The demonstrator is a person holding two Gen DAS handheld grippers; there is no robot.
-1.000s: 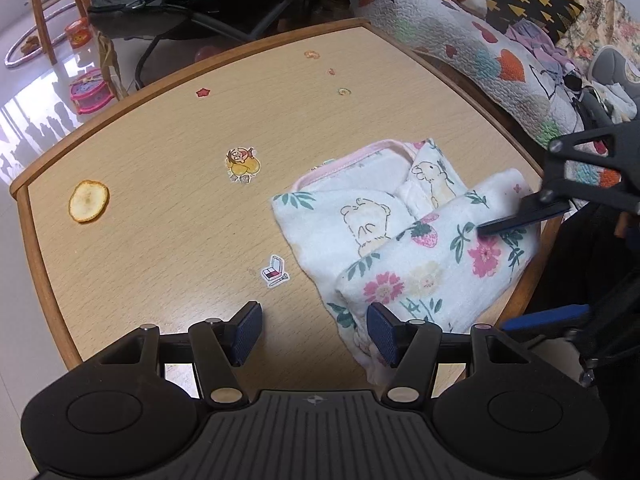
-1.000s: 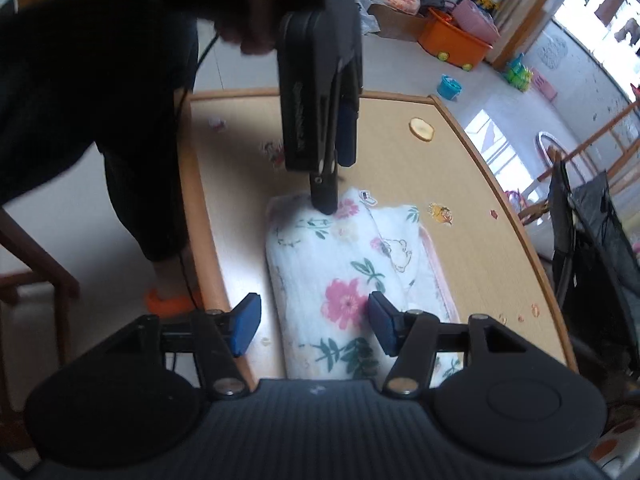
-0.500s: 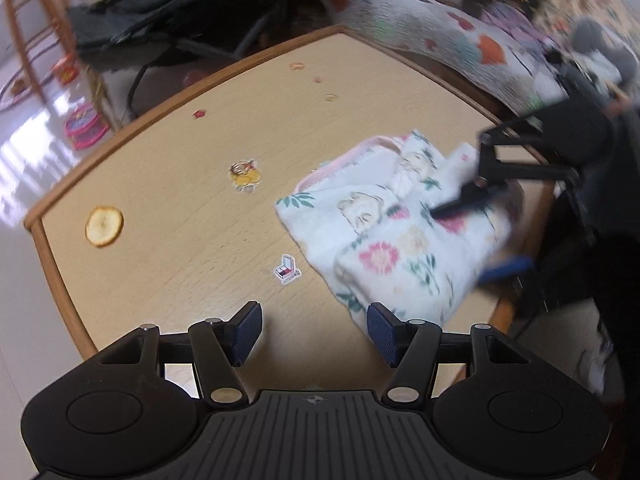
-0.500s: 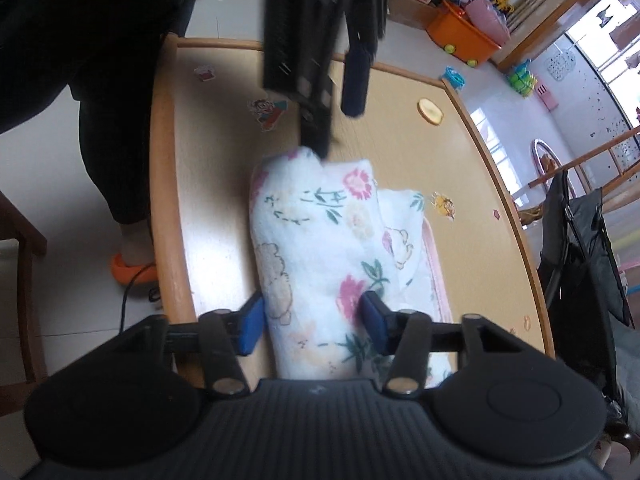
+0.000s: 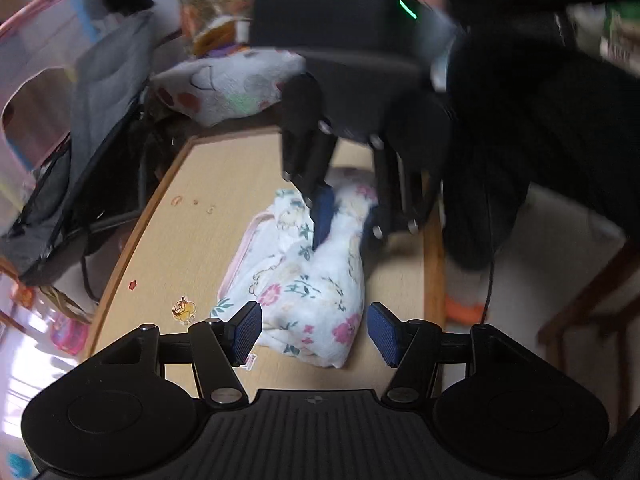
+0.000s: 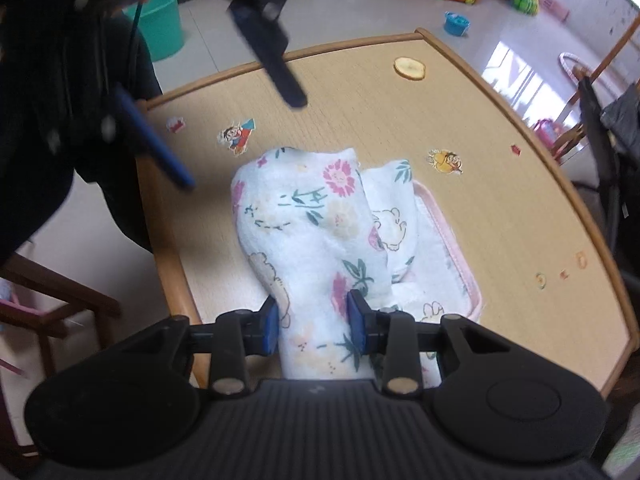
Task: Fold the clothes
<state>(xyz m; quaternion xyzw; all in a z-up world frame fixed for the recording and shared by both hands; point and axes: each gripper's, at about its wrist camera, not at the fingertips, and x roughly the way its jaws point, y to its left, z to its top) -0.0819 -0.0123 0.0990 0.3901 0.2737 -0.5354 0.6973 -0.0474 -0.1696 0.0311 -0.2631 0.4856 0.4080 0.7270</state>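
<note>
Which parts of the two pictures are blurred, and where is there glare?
Left wrist view: the right gripper and the person behind it are smeared by motion; the floral cloth is soft. Right wrist view: the left gripper is blurred, the cloth and table are fairly sharp, and window glare washes out the floor.

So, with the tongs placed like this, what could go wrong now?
The right tongs pinch only one end of the floral cloth, so lifting may undo the fold. The left tongs hang open, leaving the other end unsupported. The bundle lies near the table edge and could slide off.
</note>
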